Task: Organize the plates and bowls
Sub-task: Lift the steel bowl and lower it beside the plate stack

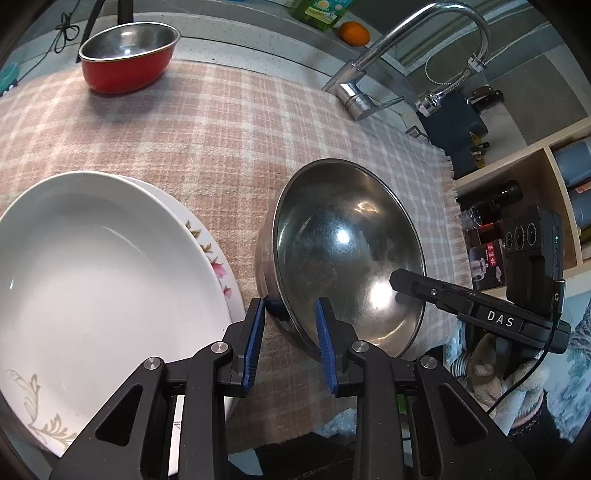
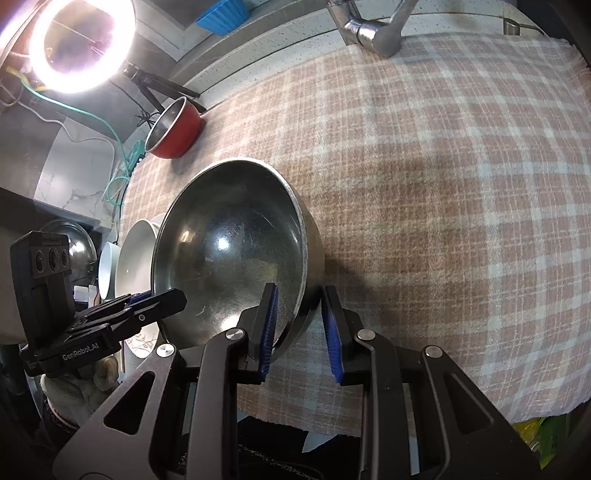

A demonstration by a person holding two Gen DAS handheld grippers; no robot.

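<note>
While tilted on the plaid cloth (image 1: 221,140), the steel bowl (image 1: 347,254) sits at centre frame in both views; round, it has no long axis, and its mouth faces up and toward each camera.

Left gripper (image 1: 290,332): fingers (image 1: 255,343) partly open, straddling the bowl's near rim, one blue pad outside the wall, one inside; whether the pads press the metal cannot be told.

Right gripper (image 2: 299,325): fingers (image 2: 267,325) partly open, likewise astride the opposite rim, one pad inside, one outside; contact not clear.

Stacked white plates (image 1: 99,295): lower left of left view, just beside the bowl; the under plate bears a floral rim.

Red bowl (image 1: 127,55): steel-lined, upper left, well apart on the cloth.

Faucet (image 1: 406,55): upper right of left view, at the worktop's far edge.

Orange (image 1: 354,32): top of left view, beyond the cloth.

Ring light (image 2: 79,44): lit, upper left of right view.
</note>
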